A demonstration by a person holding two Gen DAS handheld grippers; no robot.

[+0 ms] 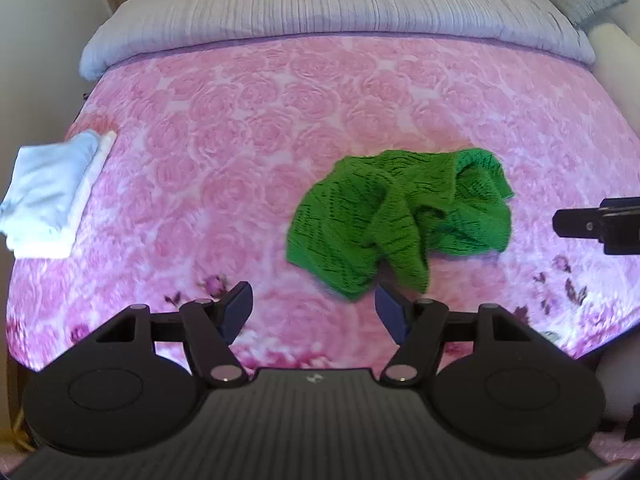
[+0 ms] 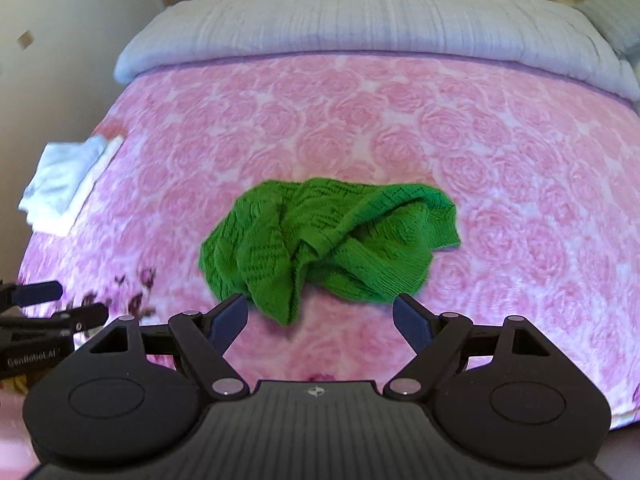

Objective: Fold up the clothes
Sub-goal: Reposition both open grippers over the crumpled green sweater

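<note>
Crumpled green knit (image 2: 328, 240) lies mid-frame on the bed (image 2: 500, 152), long axis left-right; both grippers' jaws gape, empty: left gripper (image 1: 314, 300), right gripper (image 2: 320, 314).

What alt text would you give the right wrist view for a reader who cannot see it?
A crumpled green knit garment lies unfolded on a pink rose-patterned bedspread, just beyond the open, empty right gripper. A folded white stack sits at the bed's left edge, a grey quilt lies across the far end, and the left gripper pokes in from the left.
</note>
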